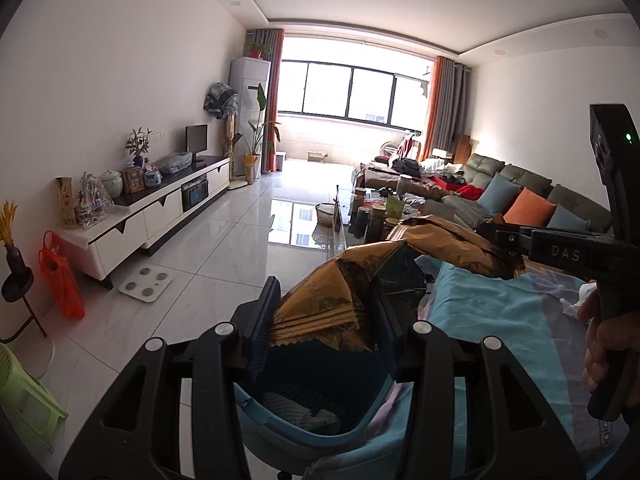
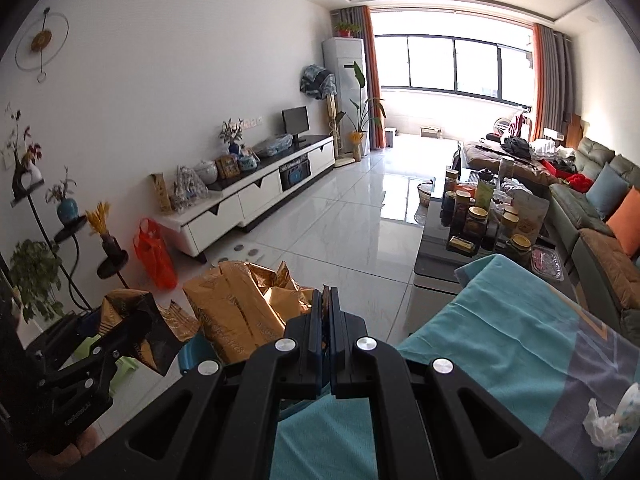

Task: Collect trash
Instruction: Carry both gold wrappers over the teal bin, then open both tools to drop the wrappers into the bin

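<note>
Gold wrappers (image 1: pixel 320 300) sit pinched in both grippers, left gripper (image 1: pixel 324 320) and right gripper (image 2: pixel 326 312) each closed on one. Below, at 6 o'clock, waits the blue bin (image 1: pixel 320 420); releasing over it likely comes next.

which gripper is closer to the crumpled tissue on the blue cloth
Right. The right gripper hangs over the cloth's edge near the tissue; the left gripper is off the cloth, above the bin.

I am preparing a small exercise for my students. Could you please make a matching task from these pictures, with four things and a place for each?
Things:
1. crumpled golden foil wrapper
2. blue plastic trash bin
3. white crumpled tissue
4. orange plastic bag

Places:
A. on the floor by the white TV cabinet
B. on the teal cloth
C. between the left gripper fingers
D. directly below the wrapper

Pairs: 1-C, 2-D, 3-B, 4-A
</note>
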